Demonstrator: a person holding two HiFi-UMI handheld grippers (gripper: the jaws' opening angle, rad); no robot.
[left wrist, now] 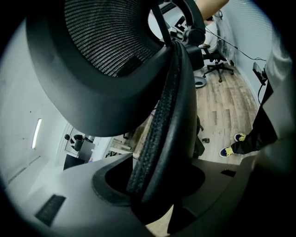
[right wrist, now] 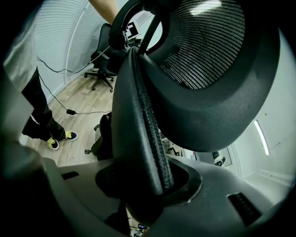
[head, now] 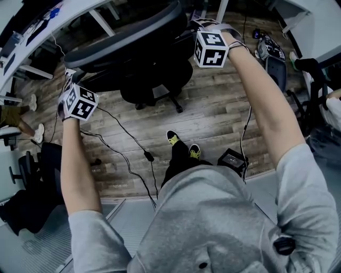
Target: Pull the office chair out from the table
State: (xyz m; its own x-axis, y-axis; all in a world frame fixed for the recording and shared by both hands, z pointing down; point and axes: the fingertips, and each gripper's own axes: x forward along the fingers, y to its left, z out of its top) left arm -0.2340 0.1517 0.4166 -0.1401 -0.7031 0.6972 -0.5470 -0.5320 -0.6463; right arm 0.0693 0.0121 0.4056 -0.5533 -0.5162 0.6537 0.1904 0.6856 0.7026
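**A:** Now, where does the office chair (head: pixel 133 37) sit relative to the grips?

**B:** Obs.: it is ahead of the person, with its backrest just beside the white counter (head: pixel 74 10) edge and its base on the wood floor (head: pixel 213 117). The top rim of the backrest runs left to right between the two hands.

**A:** Jaw state?

**B:** The left hand-held gripper (left wrist: pixel 155 185) is clamped on the rim's left end, and the right hand-held gripper (right wrist: pixel 143 185) on its right end. In each gripper view the padded edge fills the gap between the jaws.

**A:** Which hand is nearer?

**B:** Neither, both are already on the chair. The left one is closer to the counter.

**A:** So the pull direction?

**B:** My judgement: straight back toward the person's shoes, square to the rim. Both ends need to come evenly, or the chair swivels.
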